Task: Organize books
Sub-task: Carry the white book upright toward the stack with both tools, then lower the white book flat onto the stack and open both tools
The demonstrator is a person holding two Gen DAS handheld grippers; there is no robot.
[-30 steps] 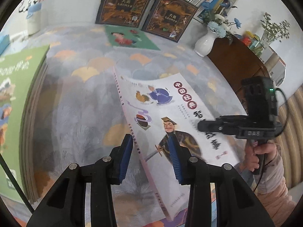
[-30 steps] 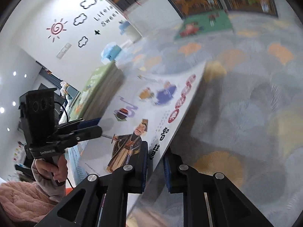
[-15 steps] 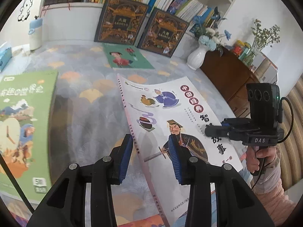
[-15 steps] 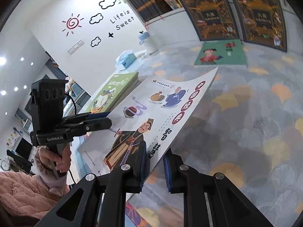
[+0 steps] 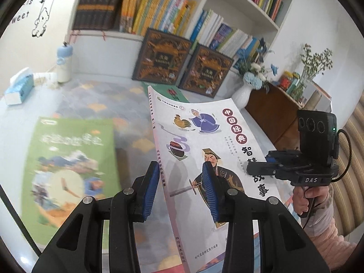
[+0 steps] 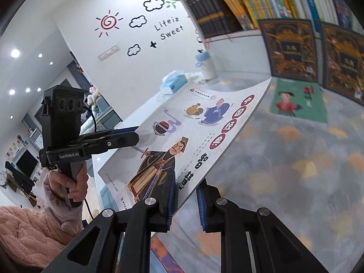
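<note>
Both tongs, left gripper (image 5: 179, 191) and right gripper (image 6: 185, 202), clamp the white storybook (image 5: 204, 145) (cover up), long axis pointing toward the bookshelf (image 5: 227, 16), above the patterned tabletop (image 6: 295, 159).

Green book (image 5: 70, 166) on table: cover blurred, title unreadable. White storybook (image 5: 204, 159): lower corner cut by frame edge, part of warrior figure hidden behind left gripper (image 5: 182, 191) pad. Carpet (image 6: 307, 170) smeared.

From my feed, here's what I can read: "DAS" on the right gripper (image 5: 310, 179), "GenRobot.AI" on the left gripper (image 6: 69, 155), "Lifeis Sweet" on the wall (image 6: 169, 28) at 12 o'clock, and 中国经典 in red circles on the white book (image 5: 234, 126). The green book's (image 5: 70, 140) title is too blurred.
</note>
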